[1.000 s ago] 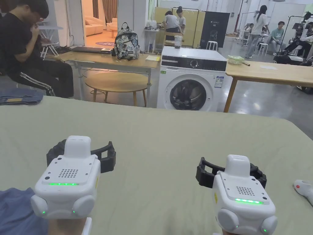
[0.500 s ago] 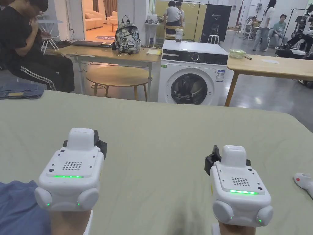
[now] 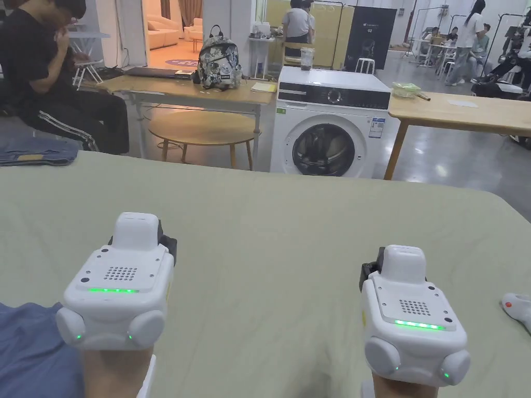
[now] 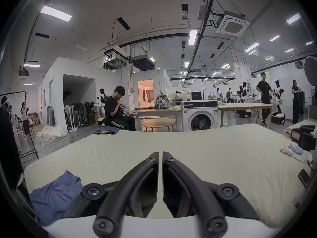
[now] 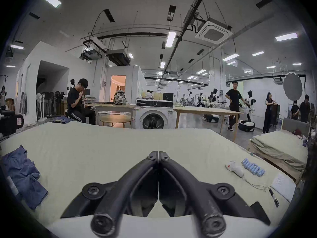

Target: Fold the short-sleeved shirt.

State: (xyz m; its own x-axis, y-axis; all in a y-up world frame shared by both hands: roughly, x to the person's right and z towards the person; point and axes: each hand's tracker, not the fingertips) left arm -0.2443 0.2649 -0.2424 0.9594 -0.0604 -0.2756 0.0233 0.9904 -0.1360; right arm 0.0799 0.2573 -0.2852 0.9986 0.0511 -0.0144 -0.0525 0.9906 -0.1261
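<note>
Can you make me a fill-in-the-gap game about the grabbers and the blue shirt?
1. The blue shirt lies crumpled on the ____ side of the green bed cover.
2. The left gripper and right gripper both have their jaws ____.
3. Neither gripper holds the ____.
4. Beyond the bed stands a white ____ machine.

Missing words: left; shut; shirt; washing
</note>
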